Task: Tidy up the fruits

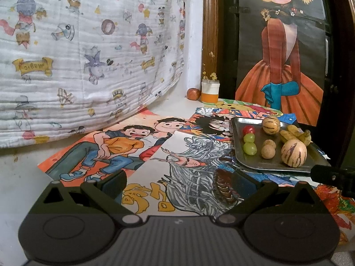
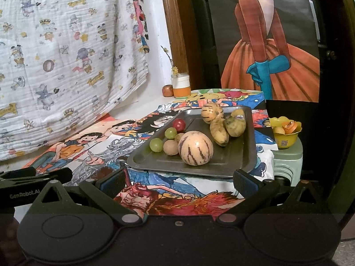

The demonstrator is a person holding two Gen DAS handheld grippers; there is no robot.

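Right, both claws hang wide open and empty above the cartoon posters [image 1: 124, 146]. Left claw [image 1: 180, 184] first: nothing sits between its fingers, and the metal tray [image 1: 241, 155] lies ahead and off to its right. Right claw [image 2: 179, 180] has the tray [image 2: 241, 153] straight ahead, just past its fingertips. Nearest on it is a big striped melon [image 2: 195, 148], with two small brown fruits and two green grapes [image 2: 156, 144] to its left. Beyond them come a red cherry tomato [image 2: 178, 124], two bananas [image 2: 226, 128] and a second striped melon [image 2: 212, 112]. Farther right, a yellow bowl [image 2: 286, 138] holds peelings. Farthest back, an orange-and-white jar [image 2: 181, 86] stands beside a small apple [image 2: 167, 90].
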